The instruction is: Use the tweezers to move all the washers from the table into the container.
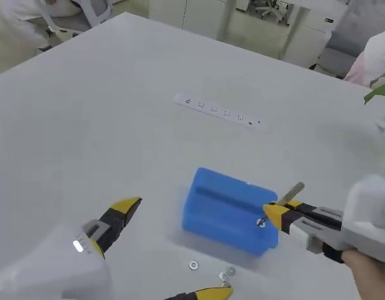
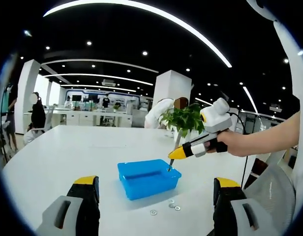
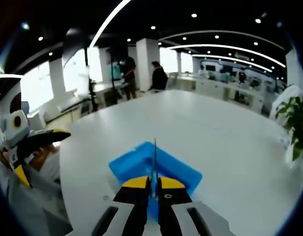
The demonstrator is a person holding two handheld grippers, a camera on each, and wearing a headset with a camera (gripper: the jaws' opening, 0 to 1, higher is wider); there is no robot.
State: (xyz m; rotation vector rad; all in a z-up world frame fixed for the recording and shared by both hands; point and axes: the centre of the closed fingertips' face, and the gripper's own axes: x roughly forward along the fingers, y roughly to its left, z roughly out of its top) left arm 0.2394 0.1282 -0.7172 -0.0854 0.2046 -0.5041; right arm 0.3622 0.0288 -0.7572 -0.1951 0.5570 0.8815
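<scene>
A blue container (image 1: 227,209) (image 2: 148,177) (image 3: 178,172) sits on the white table (image 1: 117,112). My right gripper (image 1: 274,214) (image 3: 152,183) is shut on metal tweezers (image 1: 294,190) (image 3: 154,155), whose tips hang over the container's right end with what looks like a small washer (image 1: 261,223) between them. In the left gripper view the right gripper (image 2: 178,153) points the tweezers (image 2: 171,162) down into the container. Loose washers (image 1: 193,265) (image 2: 153,212) lie on the table just in front of the container. My left gripper (image 1: 169,249) (image 2: 155,183) stands wide open with nothing between its jaws, short of those washers.
A white power strip (image 1: 220,112) lies beyond the container. A potted plant (image 2: 186,118) (image 3: 296,123) stands near the table's right side. People and chairs are past the far edges. Bare tabletop spreads to the left and behind.
</scene>
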